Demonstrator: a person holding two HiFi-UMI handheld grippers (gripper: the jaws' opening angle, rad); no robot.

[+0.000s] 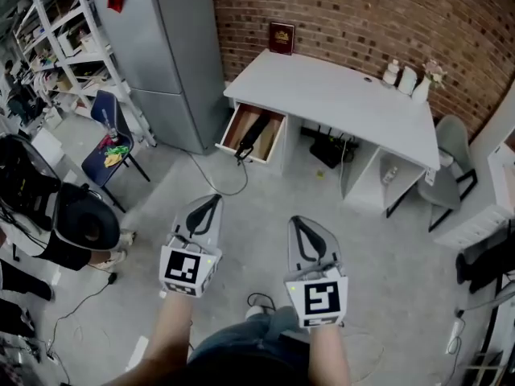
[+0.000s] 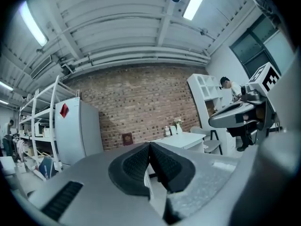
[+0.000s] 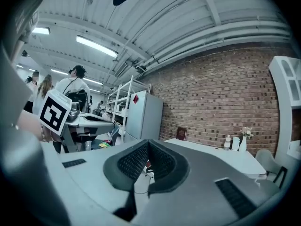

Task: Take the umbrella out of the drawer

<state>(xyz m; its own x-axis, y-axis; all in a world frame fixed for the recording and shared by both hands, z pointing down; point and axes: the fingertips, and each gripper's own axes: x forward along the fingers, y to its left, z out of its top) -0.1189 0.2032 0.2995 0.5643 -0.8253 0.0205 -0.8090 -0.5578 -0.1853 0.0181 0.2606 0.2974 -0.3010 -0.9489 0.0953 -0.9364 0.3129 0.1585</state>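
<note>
White bench [image 1: 338, 95] upper centre of frame, against the brick wall; drawer [image 1: 272, 139] pulled open at its left end. On top: dark red book [image 1: 281, 38] upright at back left, small bottles [image 1: 400, 75] and vase [image 1: 422, 87] at right. Grey floor [image 1: 265, 215] below, black cable [image 1: 233, 193] on it.

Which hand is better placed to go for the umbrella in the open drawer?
Left, marginally. The left gripper sits slightly nearer the open drawer holding the umbrella than the right gripper does. Both are shut, empty and still well short of it.
</note>
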